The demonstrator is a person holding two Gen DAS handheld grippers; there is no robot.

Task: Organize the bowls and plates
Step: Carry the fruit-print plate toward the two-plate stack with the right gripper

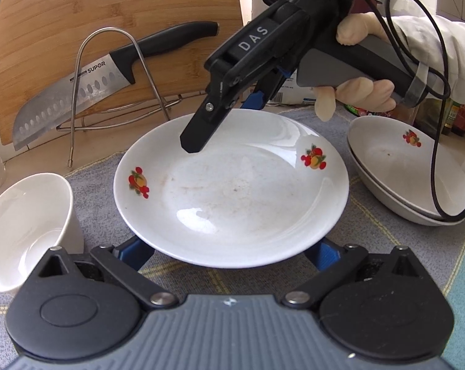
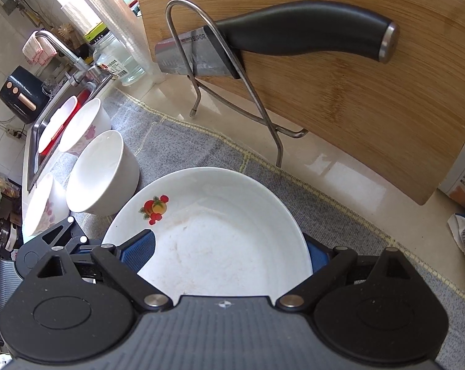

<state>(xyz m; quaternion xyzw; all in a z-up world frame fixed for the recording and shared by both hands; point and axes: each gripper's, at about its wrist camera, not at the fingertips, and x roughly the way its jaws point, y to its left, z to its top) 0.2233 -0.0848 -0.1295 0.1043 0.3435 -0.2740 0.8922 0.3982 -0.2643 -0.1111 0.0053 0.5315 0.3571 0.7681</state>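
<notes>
**A:** Which step is in hand?

**B:** My judgement: lifting the fruit-print plate (image 1: 232, 191) off the grey mat (image 1: 371, 246) so it can join a stack. The plate sits straight ahead of the left hand-held gripper (image 1: 231, 254), its near rim over the gap between the blue pads (image 1: 133, 254).

**A:** And the left one, is it clamped?

**B:** No, it is spread wide, a pad on either side of the rim's underside; whether the pads touch the china I cannot tell (the rim hides the tips).

**A:** The right hand-held gripper (image 2: 232, 254)?

**B:** It reaches in from the far side of the plate. In its own camera the fingers stand wide apart, one blue pad (image 2: 140, 252) over the inner face and the other below the rim, so the edge lies between them, not pinched.

**A:** So what does the next move call for?

**B:** Probably pressing one pair of fingers together on the rim, then raising the plate level. The two nested shallow dishes (image 1: 408, 169) to the left gripper's right look the likely home.

**A:** Anything close by?

**B:** A plain white bowl (image 1: 26, 228) just left of the left gripper, and a knife (image 1: 87, 83) in a wire rack (image 1: 78, 92) beyond the plate, against the cutting board (image 1: 115, 9) on the bench (image 2: 325, 166).
</notes>
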